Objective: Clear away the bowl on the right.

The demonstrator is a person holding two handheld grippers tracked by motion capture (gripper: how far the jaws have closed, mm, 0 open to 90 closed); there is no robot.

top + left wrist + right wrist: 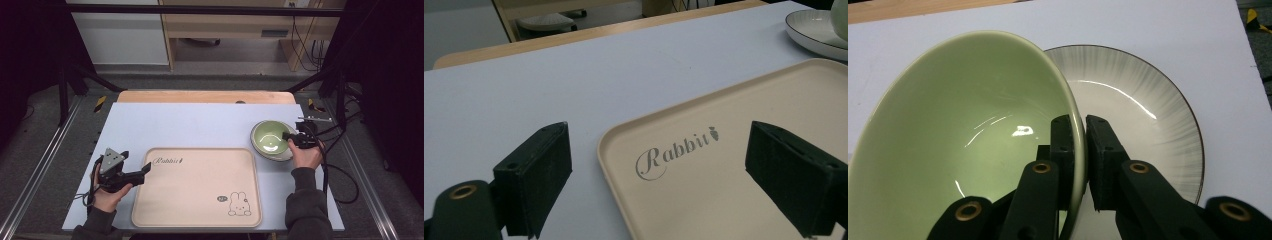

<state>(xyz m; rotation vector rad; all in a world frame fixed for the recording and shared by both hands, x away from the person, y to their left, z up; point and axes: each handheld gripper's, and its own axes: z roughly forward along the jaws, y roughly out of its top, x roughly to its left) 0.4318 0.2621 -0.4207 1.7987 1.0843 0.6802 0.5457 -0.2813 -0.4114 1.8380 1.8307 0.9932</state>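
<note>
Right tongs (1083, 150) are pinched on the rim of the green bowl (968, 130), one jaw inside the wall, one outside. I've got it by the near edge, which tips the bowl up and away from me, and a rim grip is about the only hold a bowl like this offers. Directly under and beyond those jaws sits the pale plate (1148, 110) with its dark edge line; the bowl leans over it, and I can't tell whether its base touches the plate.

Left tongs (659, 175) are spread wide and holding nothing, jaws straddling the near corner of the beige tray (734, 130), right above the "Rabbit" lettering (676, 152). I judge that hand is parked there to steady the tray or just wait.

From the high view, the tray (200, 210) lies between my two tongs, just beside the bowl (270, 137) and plate. Its raised lip is the one thing to clear if the bowl goes across. The rest of the blue table (190, 125) is open.
</note>
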